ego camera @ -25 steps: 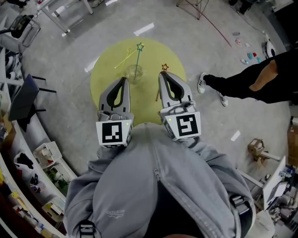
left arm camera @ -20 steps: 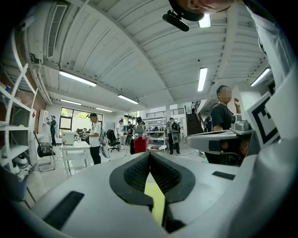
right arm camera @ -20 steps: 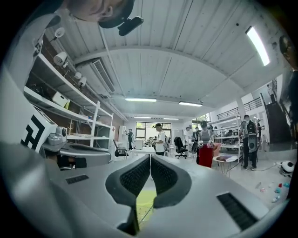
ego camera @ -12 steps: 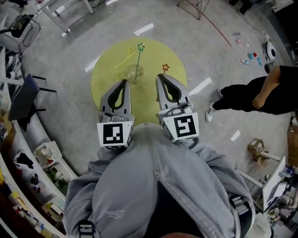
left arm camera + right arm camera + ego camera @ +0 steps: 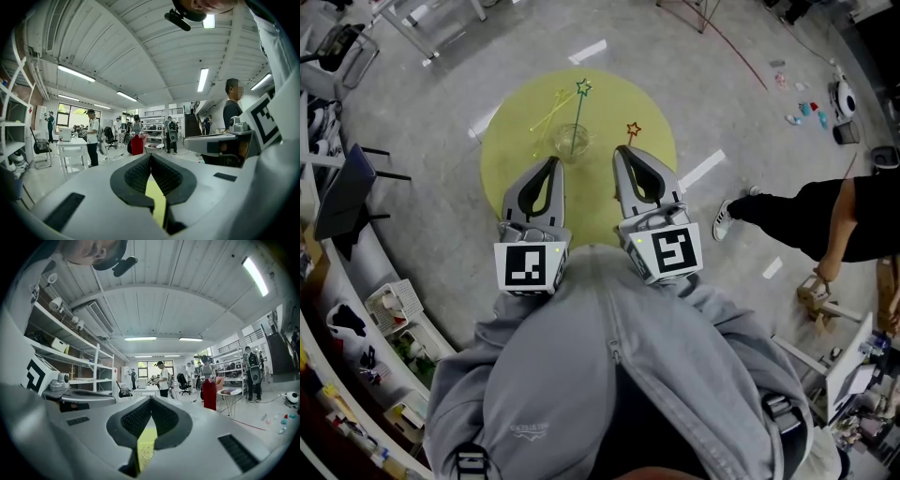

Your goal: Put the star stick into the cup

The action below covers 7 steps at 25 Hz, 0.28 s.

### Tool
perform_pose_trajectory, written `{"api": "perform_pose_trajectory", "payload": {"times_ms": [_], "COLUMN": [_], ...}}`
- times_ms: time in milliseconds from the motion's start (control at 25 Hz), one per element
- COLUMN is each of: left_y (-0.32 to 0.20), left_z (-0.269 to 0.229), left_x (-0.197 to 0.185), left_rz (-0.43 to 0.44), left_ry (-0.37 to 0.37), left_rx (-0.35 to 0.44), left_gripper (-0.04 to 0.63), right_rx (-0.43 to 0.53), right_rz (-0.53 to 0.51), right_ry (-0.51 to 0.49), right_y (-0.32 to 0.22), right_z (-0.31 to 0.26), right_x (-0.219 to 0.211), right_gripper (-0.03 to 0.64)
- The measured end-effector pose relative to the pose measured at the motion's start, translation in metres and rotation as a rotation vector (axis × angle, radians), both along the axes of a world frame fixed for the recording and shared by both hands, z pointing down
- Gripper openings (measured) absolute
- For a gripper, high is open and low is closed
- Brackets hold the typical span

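2 jaw pairs pinched together, empty: left gripper (image 5: 551, 164) and right gripper (image 5: 622, 152) over yellow table (image 5: 511, 141). Green star stick (image 5: 579, 108) stands in cup (image 5: 572, 142); red star stick (image 5: 632, 129) lies on table beside right gripper's tip.

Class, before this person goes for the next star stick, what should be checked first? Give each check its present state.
1. Cup stands on the yellow table: ok.
2. Green star stick stands in the cup: ok.
3. Red star stick in plain sight: ok for the star; the right gripper hides its lower part.
4. Right gripper's jaws apart for a grasp: not ok, shut on nothing.
5. Left gripper away from the cup: ok, it sits short of it, jaws shut on nothing.
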<state>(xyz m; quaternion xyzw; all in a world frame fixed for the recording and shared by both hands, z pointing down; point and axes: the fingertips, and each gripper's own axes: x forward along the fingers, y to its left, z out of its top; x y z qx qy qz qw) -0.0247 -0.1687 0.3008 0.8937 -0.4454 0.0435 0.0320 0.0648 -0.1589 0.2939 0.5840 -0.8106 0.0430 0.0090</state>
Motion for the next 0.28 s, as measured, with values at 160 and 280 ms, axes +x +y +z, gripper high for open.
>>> {"api": "perform_pose_trajectory", "payload": {"times_ms": [160,280], "left_y": [-0.0009,-0.002], "left_z": [0.0029,0.0067], "left_x": [-0.0008,-0.0008], "left_rz": [0.007,0.009], "left_ry": [0.002,0.001], "left_rx": [-0.003,-0.008], "left_gripper": [0.017,0.017], "right_rx": [-0.001,-0.004], "right_rz": [-0.007,-0.011], "right_ry": [0.001,-0.001], "right_y": [-0.0018,-0.0031], "right_z": [0.0031,0.0065], "right_x": [-0.0016,-0.002], "right_gripper": [0.032,0.032]}}
